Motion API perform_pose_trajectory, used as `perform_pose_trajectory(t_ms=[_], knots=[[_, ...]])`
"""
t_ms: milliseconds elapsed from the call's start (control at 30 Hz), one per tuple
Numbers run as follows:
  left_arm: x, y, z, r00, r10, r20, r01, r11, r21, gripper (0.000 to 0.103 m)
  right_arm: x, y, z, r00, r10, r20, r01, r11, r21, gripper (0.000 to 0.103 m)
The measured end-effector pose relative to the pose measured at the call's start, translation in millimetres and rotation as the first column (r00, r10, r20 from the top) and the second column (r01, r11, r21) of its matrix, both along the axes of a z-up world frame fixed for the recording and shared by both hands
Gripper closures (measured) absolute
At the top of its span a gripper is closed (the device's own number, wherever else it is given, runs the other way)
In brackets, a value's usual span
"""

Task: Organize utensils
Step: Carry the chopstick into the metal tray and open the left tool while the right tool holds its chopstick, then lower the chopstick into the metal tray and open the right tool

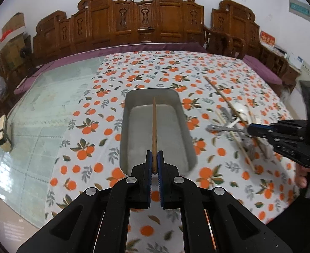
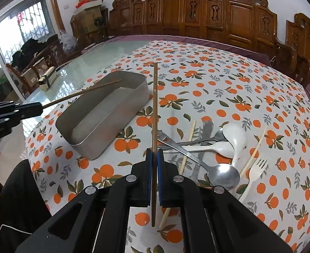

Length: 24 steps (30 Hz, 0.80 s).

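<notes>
A grey metal tray (image 1: 131, 105) (image 2: 133, 88) sits on the orange-print tablecloth. My left gripper (image 1: 154, 158) is shut on a brown chopstick (image 1: 154, 126) that points out over the tray; the chopstick also shows in the right wrist view (image 2: 81, 93). My right gripper (image 2: 154, 158) is shut on a second brown chopstick (image 2: 155, 105), held above the cloth just right of the tray. In the left wrist view the right gripper (image 1: 250, 129) is over the utensil pile (image 1: 235, 118). The pile holds a metal spoon (image 2: 224, 176), white spoons (image 2: 234, 137), a white fork (image 2: 258, 166) and pale chopsticks (image 2: 254, 154).
Bare glass tabletop (image 1: 38, 113) lies left of the cloth, with a small cream box (image 1: 4, 132) near its edge. Carved wooden chairs (image 1: 133, 21) line the far side. The person's dark clothing (image 2: 17, 200) is at the near left edge.
</notes>
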<state>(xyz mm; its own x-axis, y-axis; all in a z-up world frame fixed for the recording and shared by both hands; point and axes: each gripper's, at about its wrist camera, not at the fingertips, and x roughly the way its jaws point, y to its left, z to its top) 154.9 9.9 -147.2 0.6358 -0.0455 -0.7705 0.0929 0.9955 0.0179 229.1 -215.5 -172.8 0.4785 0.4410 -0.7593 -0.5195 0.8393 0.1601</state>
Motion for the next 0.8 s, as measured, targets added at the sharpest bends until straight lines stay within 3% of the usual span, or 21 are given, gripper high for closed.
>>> perform_pose_trajectory(t_ms=[267, 633, 800], knots=[[25, 5, -23, 0.999, -0.006, -0.053, 0.007, 1.0, 0.019, 0.099, 5, 34, 8, 1.0, -0.001, -0.019, 0.002, 1.0, 0.03, 0.097], [43, 8, -26, 0.996, -0.028, -0.079, 0.03, 0.999, 0.022, 0.097, 16, 76, 10, 0.998, 0.001, -0.059, 0.002, 0.999, 0.054, 0.097], [38, 20, -14, 0.999, -0.019, -0.043, 0.02, 1.0, 0.011, 0.084, 21, 92, 9, 0.997, -0.003, -0.076, 0.009, 0.997, 0.072, 0.097]])
